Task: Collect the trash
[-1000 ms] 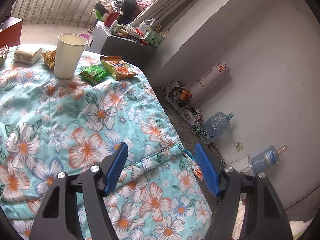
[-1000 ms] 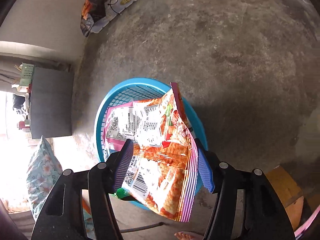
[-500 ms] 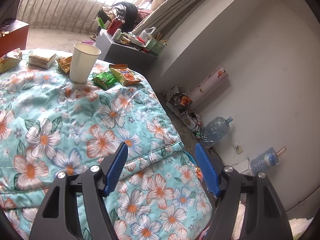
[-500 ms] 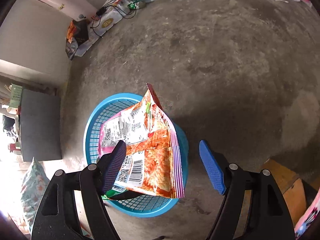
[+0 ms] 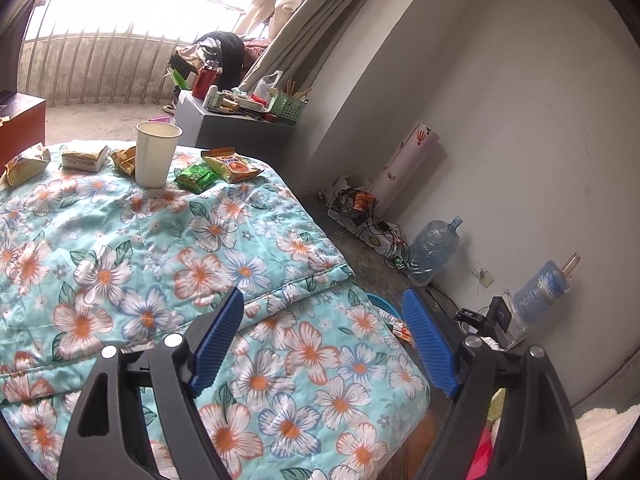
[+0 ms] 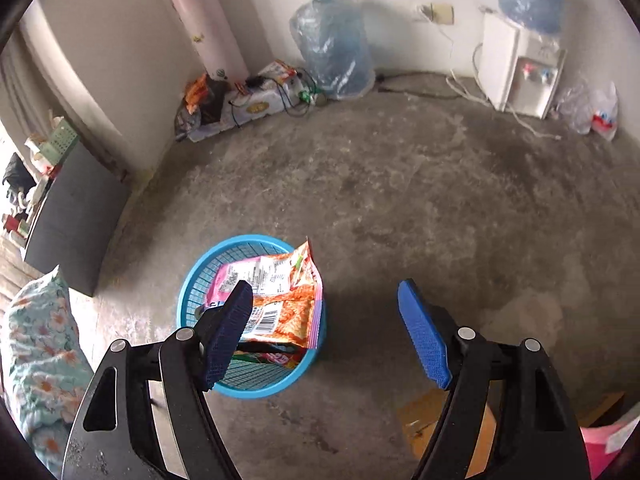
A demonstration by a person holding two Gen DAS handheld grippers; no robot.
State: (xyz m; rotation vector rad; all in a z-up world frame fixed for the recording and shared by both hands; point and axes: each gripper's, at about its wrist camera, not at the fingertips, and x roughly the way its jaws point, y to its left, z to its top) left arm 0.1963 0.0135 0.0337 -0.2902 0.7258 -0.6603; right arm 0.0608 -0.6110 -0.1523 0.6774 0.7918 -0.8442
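A blue mesh basket (image 6: 192, 280) stands on the concrete floor with a large orange snack bag (image 6: 280, 292) lying in it. High above and to the right of it hangs my right gripper (image 6: 324, 328), open and empty. In the left wrist view my left gripper (image 5: 324, 340) hovers over the floral quilt (image 5: 160, 260); its jaws are opening with nothing between them. At the quilt's far end stand a white paper cup (image 5: 154, 152), a green wrapper (image 5: 196, 178), an orange-yellow snack packet (image 5: 232, 166) and several other wrappers (image 5: 28, 162).
A grey cabinet (image 5: 236, 128) with clutter stands beyond the bed. Along the wall lie a water jug (image 6: 336, 48), a power strip with cables (image 6: 256, 104) and a water dispenser (image 6: 520, 72). A cardboard box (image 6: 420, 420) sits on the floor below my right gripper.
My right gripper let go of the orange bag, which dropped into the basket, then rose and tilted up. My left gripper drew back along the quilt and opened wider.
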